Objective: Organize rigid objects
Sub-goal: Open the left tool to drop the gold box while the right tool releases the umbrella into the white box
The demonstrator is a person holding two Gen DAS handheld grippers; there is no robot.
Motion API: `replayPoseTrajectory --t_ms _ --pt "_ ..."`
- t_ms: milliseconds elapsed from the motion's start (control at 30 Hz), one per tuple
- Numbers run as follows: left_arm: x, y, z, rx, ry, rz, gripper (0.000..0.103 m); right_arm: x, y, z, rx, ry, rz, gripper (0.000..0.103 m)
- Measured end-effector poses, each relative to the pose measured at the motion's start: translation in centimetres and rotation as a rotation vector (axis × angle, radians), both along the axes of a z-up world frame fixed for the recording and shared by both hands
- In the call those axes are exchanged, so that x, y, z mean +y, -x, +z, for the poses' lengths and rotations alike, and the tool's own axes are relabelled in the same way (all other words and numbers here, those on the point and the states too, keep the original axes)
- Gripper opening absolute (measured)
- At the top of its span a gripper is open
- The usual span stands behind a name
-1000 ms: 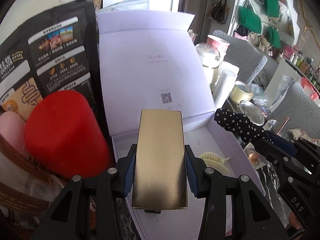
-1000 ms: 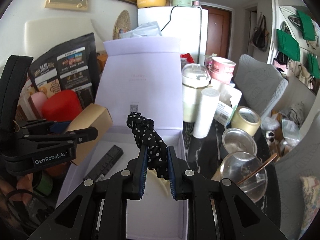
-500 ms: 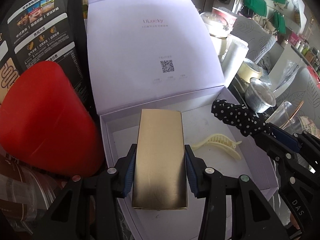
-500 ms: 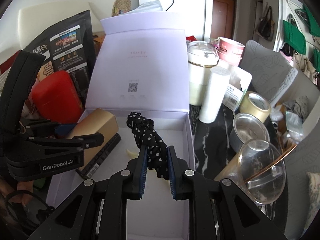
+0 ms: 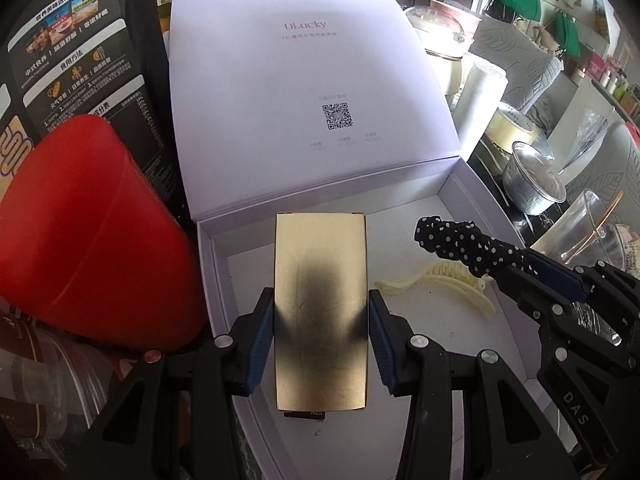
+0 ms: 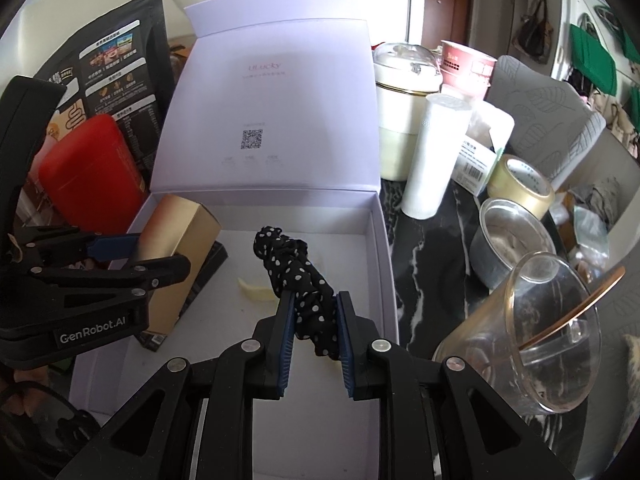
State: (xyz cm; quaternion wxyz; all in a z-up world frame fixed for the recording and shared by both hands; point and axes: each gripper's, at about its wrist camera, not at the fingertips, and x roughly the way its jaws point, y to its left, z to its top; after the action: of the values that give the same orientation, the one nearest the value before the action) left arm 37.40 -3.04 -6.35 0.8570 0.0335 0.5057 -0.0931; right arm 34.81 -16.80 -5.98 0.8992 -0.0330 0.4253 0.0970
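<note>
Left wrist view: left gripper (image 5: pixel 320 305) clamped on a gold box (image 5: pixel 320 256), one pad against each long side, held low over the left half of an open white box (image 5: pixel 208 264). Far end of the gold box close to the back wall, under the raised lid (image 5: pixel 300 80). Probably kept square to the walls so as to drop in snug along the left side and leave room beside it. Cream hair clip (image 5: pixel 440 286) already lying on the floor of the white box, to the right. Black dotted scrunchie (image 5: pixel 456 240) poking in above the clip. Red canister (image 5: pixel 92 232) outside, just beside the left wall.

Right wrist view: right gripper (image 6: pixel 312 306) pinched on the scrunchie near its lower end, the rest of the fabric sticking out ahead over the middle of the white box. Angled downward, seemingly for release next to the clip. Gold box to the left, resting on or just above a slim black case (image 6: pixel 208 268); contact not clear.
</note>
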Motion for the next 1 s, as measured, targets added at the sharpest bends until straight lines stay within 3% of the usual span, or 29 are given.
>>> replayPoseTrajectory --t_ms 233,633,1000 --pt "0.4 0.3 0.7 0.010 0.046 -0.012 0.044 -0.6 0.0 0.4 0.001 -0.007 -0.034 0.025" --pt "0.9 0.8 1.5 -0.012 -0.003 0.017 0.045 -0.7 0.7 1.6 -0.023 0.000 -0.036 0.030" --pt "1.2 2.3 3.9 -0.063 0.009 0.051 0.045 -0.3 1.8 3.1 -0.062 0.001 -0.020 0.030"
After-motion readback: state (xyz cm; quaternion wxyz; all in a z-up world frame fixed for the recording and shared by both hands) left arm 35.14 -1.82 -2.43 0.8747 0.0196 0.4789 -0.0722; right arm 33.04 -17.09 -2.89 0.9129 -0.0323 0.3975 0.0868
